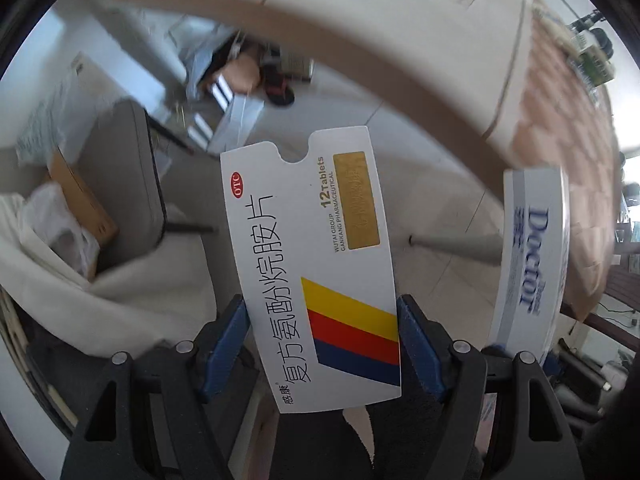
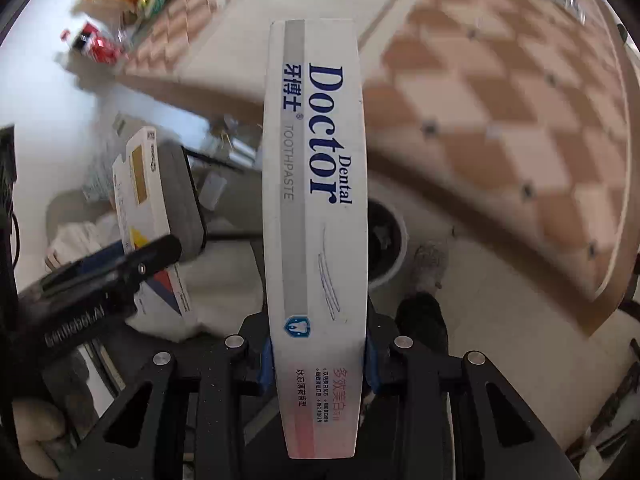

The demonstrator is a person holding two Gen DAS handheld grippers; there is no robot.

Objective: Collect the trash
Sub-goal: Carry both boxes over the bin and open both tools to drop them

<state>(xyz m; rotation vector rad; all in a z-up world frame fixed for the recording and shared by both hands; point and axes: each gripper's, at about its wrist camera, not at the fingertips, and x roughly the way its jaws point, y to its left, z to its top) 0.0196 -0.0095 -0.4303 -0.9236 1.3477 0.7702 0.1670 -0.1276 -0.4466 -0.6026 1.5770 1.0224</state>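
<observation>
The tablet box [image 1: 316, 264], a flat white carton striped yellow, red and blue, stands clamped by its long edges between the blue pads [image 1: 224, 344] of the left gripper [image 1: 320, 340], its notched flap pointing toward 12 o'clock. The toothpaste box [image 2: 316, 184], long, narrow and marked "Doctor Dental", is clenched near its lower end by the right gripper [image 2: 318, 356] and juts toward 12 o'clock. Both look like light, probably empty cardboard: stiff along the folds, easy to crush across the broad faces, slightly glossy. Holding them by the narrow edges, as now, seems the safest hold; the toothpaste box, gripped far from its middle, could swing or twist.

In the left wrist view the toothpaste box sits at 3 o'clock. In the right wrist view the tablet box and left gripper lie at 9 o'clock. Beyond, a checkered tabletop [image 2: 500, 120] fills 1 to 3 o'clock, a round dark-lined bin [image 2: 386, 240] shows just right of the toothpaste box, and a grey chair [image 1: 124, 184] stands at 9 o'clock in the left view.
</observation>
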